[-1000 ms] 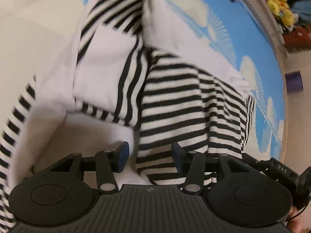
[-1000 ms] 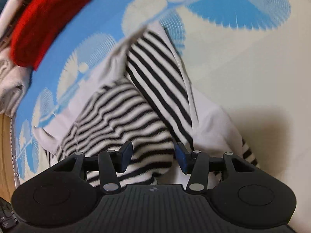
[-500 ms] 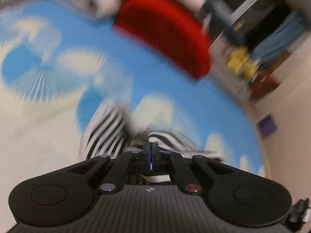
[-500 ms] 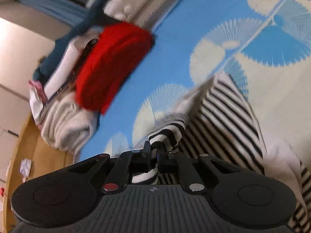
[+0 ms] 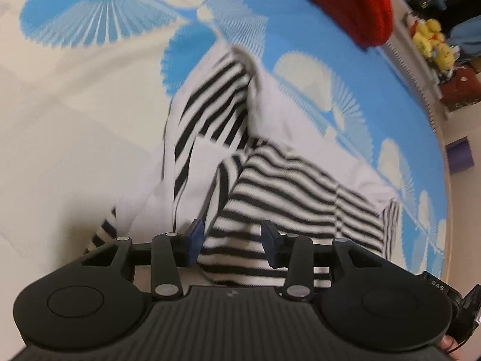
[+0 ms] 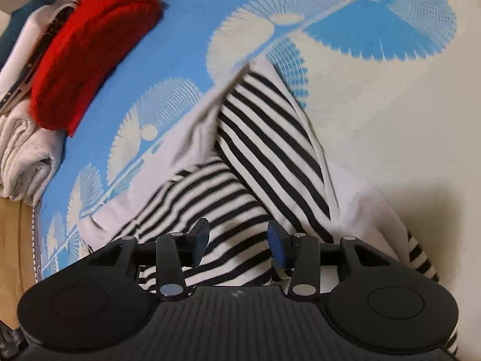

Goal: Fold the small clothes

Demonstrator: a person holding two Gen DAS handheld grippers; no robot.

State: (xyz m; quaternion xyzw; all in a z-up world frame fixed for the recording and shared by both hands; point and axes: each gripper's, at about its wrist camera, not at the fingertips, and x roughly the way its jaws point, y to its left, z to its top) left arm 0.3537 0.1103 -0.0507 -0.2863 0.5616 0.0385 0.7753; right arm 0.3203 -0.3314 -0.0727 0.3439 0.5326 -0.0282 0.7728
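Lying on blue fan-print bedspread (image 5: 300, 30), striped garment (image 5: 285, 186) running away ahead, directly under left gripper (image 5: 231, 242) and right gripper (image 6: 239, 242), both opening, gripping nothing

blue and cream fan-print bedspread (image 6: 180, 45), crumpled black-and-white striped top (image 6: 270, 156) lying in the middle, red knit (image 6: 90, 51) up at 10 o'clock, pale folded clothes (image 6: 21, 150) stacked beside it at 9

Left tool (image 5: 231, 237) and right tool (image 6: 239, 237) opening, downward-tilted.
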